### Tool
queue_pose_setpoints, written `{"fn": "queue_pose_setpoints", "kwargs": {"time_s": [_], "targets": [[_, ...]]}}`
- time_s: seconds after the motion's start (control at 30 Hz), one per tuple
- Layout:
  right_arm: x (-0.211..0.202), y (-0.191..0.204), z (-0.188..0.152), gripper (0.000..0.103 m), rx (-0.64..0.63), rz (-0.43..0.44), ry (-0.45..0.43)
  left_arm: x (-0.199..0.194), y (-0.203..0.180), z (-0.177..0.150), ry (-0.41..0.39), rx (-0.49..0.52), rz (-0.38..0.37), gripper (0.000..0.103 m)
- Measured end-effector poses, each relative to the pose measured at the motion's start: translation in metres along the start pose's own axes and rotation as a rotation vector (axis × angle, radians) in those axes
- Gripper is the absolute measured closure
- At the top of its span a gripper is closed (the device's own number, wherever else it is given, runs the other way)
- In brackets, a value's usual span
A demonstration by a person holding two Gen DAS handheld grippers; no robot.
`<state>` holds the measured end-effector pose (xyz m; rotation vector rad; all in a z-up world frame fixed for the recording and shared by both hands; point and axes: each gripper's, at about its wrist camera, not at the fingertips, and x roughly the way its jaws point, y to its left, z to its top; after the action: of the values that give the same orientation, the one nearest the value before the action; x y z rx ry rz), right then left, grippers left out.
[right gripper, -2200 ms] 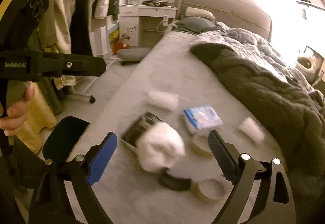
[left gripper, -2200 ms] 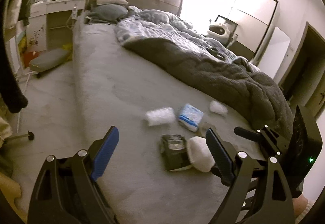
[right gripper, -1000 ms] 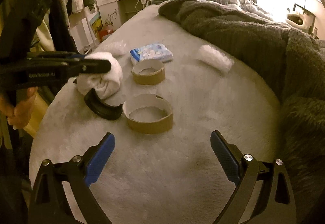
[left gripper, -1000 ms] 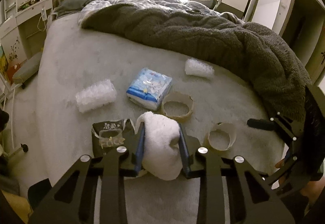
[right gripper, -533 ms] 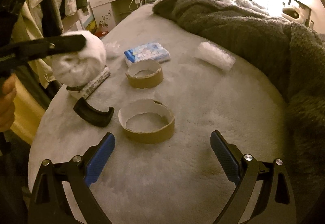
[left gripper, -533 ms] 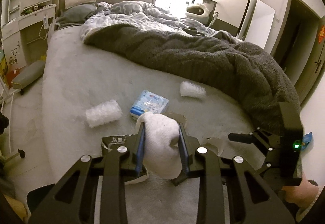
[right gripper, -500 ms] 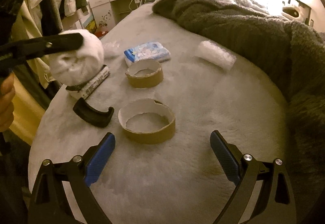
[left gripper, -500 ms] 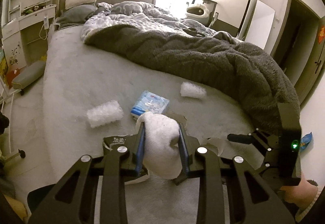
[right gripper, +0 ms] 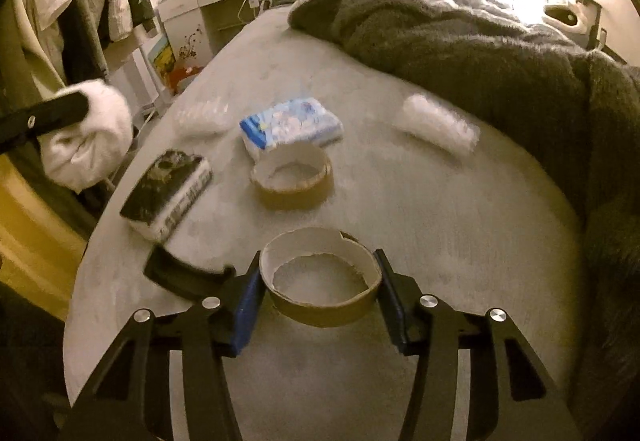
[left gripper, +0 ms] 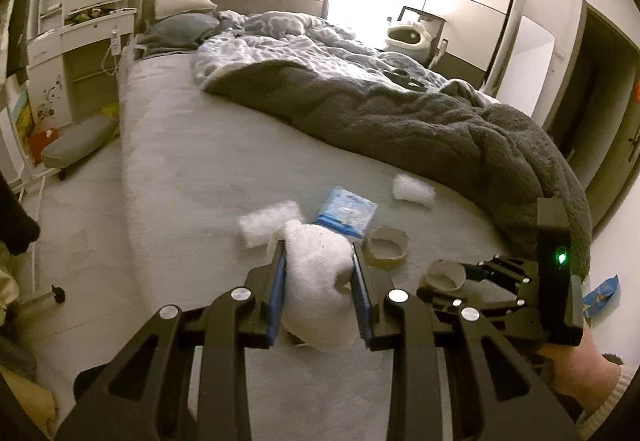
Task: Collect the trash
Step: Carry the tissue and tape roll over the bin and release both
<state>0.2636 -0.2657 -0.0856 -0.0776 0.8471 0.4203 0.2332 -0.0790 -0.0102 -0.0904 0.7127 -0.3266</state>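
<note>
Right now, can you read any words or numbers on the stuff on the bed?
None can be read.
Blue tissue pack: a printed picture and some marks, too blurred.
Black-and-white packet: dark print along its white side, too blurred.
Cardboard tape rings, bubble wrap and white wad: no writing shows.

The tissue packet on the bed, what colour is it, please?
Blue and white tissue packet, clearest in the right wrist view.
</note>
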Motion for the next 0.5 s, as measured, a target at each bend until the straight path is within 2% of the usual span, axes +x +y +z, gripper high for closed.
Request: {"fn": "queue_pose_setpoints", "kwargs": {"time_s": [0.2, 0.5], "targets": [[-0.006, 0.014, 0.019, 0.05, -0.005, -0.027, -0.052, -0.016, 0.02, -0.005, -0.01, -0.02, 0.021, 0.071], [-0.003, 0.049, 0.042, 0.05, -0.025, 0.014, -0.089, -0.027, 0.049, -0.024, 0.023, -0.031, 0.06, 0.071]]}}
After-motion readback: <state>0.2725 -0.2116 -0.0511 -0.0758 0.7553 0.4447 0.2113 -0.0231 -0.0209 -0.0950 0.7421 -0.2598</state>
